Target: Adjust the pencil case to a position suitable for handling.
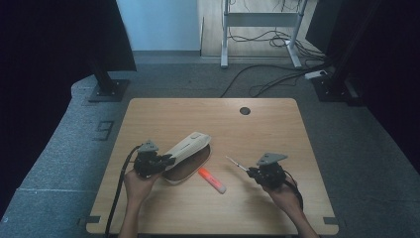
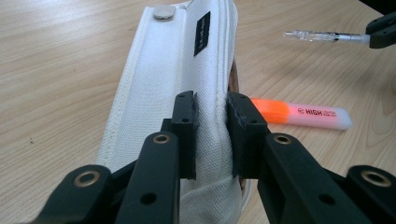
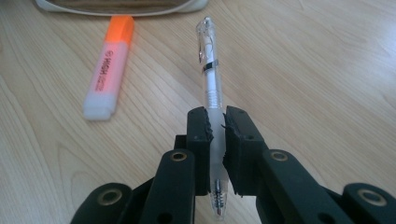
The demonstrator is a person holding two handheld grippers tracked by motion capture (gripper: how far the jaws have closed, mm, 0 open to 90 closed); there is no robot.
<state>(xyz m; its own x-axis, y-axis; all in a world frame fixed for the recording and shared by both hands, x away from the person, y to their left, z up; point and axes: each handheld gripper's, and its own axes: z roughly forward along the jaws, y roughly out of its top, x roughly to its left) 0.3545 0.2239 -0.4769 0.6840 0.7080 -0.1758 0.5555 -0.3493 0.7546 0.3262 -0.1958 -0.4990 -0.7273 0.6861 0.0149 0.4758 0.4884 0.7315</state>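
A white fabric pencil case (image 1: 188, 147) lies open on the wooden table (image 1: 257, 124), its flap raised. My left gripper (image 1: 166, 159) is shut on that flap (image 2: 205, 70), the pads pinching the cloth near its lower end. My right gripper (image 1: 251, 171) is shut on a clear plastic pen (image 3: 208, 74), held above the table with its clip end pointing toward the case; the same pen (image 2: 322, 36) pokes in at the top right of the left gripper view. An orange and pink highlighter (image 1: 212, 180) lies flat between the two grippers, close to the case's rim (image 3: 121, 8).
A round cable hole (image 1: 244, 110) sits near the table's far edge. Beyond the table are a grey carpeted floor, black stand feet (image 1: 106, 89) and loose cables (image 1: 267, 79).
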